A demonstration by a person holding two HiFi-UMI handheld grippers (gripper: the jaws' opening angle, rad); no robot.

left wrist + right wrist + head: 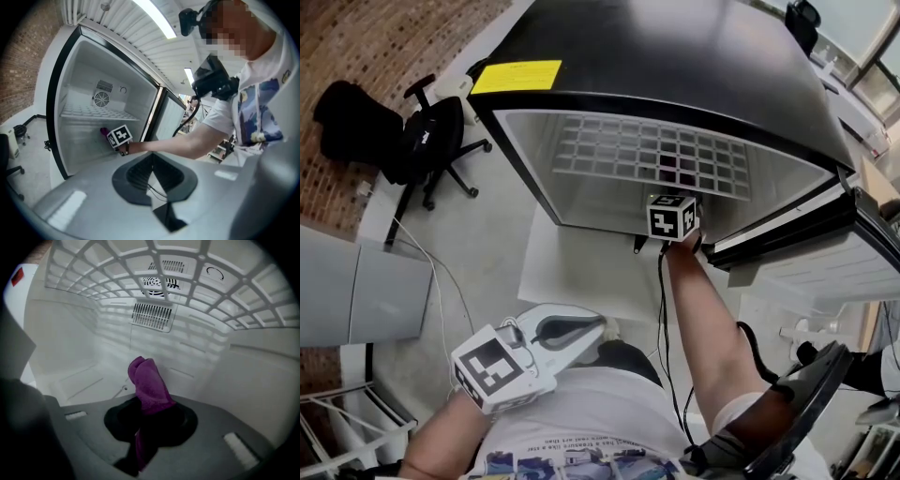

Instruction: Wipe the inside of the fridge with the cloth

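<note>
Pinched in the right hand-held gripper [149, 405]: purple cloth [149, 380], poking ahead toward the fridge back wall [187, 350], under the wire shelf [140, 268]. Pressed together, empty: left hand-held gripper [152, 161], outside. Risk: snagging shelf, cloth slipping loose.

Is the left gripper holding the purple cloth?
No, the purple cloth is pinched in the right gripper's fingers inside the fridge; the left gripper holds nothing.

tail of cloth [149, 383] hidden in right gripper [149, 423], fridge door [834, 267] cropped
</note>
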